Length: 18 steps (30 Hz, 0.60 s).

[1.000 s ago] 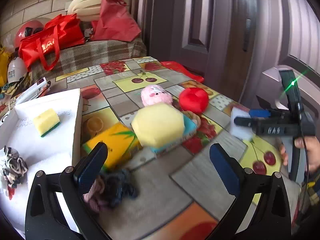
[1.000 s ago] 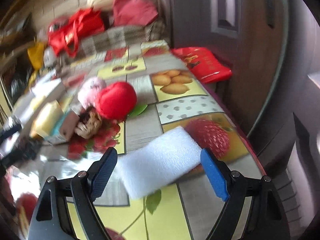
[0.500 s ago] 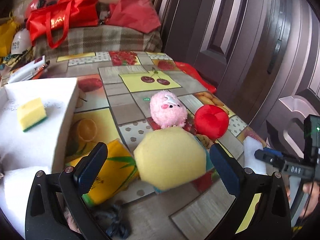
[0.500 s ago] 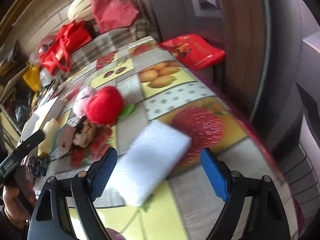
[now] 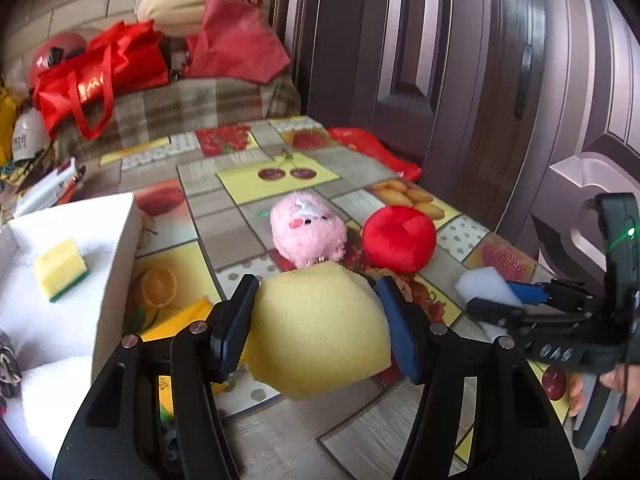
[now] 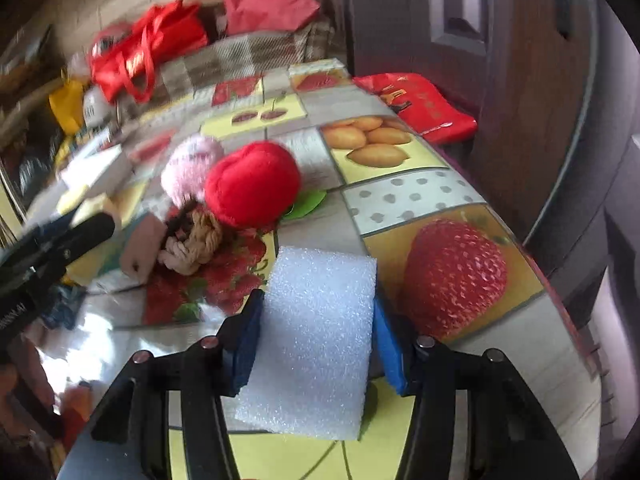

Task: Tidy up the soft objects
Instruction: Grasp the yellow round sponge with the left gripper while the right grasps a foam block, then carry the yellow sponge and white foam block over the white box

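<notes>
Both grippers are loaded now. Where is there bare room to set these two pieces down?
The white tray has bare floor around its small sponge. The far tablecloth, beyond the pink plush, is bare. It is crowded around the yellow sponge, red plush and white foam.

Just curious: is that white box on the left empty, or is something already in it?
Not empty. The white box already holds a small yellow-and-green sponge, and a dark tangled item shows at the left edge; the rest is out of frame.
</notes>
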Available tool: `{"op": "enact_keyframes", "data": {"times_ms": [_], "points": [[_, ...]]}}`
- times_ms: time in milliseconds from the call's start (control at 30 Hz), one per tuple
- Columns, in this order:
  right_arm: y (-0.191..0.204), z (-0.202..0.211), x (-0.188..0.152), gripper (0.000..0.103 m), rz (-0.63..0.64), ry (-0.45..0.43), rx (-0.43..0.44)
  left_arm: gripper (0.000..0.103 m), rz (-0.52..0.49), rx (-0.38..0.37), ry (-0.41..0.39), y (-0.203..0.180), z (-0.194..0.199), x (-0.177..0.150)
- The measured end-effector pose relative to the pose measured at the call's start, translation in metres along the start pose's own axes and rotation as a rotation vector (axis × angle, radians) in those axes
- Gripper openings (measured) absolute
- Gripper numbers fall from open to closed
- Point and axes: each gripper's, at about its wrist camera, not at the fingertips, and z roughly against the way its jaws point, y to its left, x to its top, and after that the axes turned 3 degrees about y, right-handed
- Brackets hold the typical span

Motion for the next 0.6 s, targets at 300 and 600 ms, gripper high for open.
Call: {"op": "enact_keyframes", "data": {"times_ms": [300, 600], "points": [[-0.009, 0.055, -0.011, 0.052, -0.089, -0.296, 0.038, 0.061, -0.077, 0.018, -0.179, -0.019, 0.041, -0.013], [0.002, 0.075, -0.018, 0.052, -0.124, -0.465, 0.084, 0.061, -0.114, 0.026, -0.241, -0.023, 0.072, -0.03]]}}
